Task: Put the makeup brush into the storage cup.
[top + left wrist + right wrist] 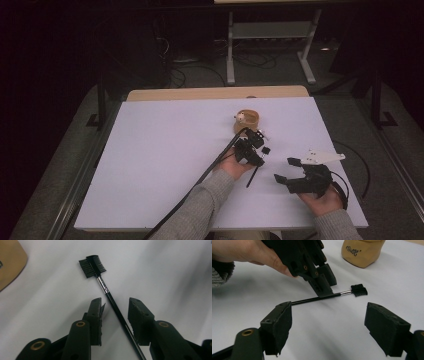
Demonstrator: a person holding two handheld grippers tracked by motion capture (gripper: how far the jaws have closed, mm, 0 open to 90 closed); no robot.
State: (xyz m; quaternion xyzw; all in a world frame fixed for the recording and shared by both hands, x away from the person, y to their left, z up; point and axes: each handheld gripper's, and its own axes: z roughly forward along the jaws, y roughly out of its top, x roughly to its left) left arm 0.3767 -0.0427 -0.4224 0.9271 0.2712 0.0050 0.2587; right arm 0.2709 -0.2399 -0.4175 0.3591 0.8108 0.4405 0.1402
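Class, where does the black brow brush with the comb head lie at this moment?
The brow brush lies flat on the white table, right of centre in the high view, between the left claw's open jaws, its head pointing toward the tan pouch.

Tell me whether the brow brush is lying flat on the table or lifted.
Lying flat. The brow brush rests along the white table, with the left hand-held gripper straddling its handle, jaws not yet pressing it.

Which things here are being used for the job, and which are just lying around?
In use:
- thin black brush with a comb head, lying on the table
- left gripper, jaws astride its handle, not yet pinching

Lying about:
- small tan pouch
- right gripper, open, holding nothing
- white table top
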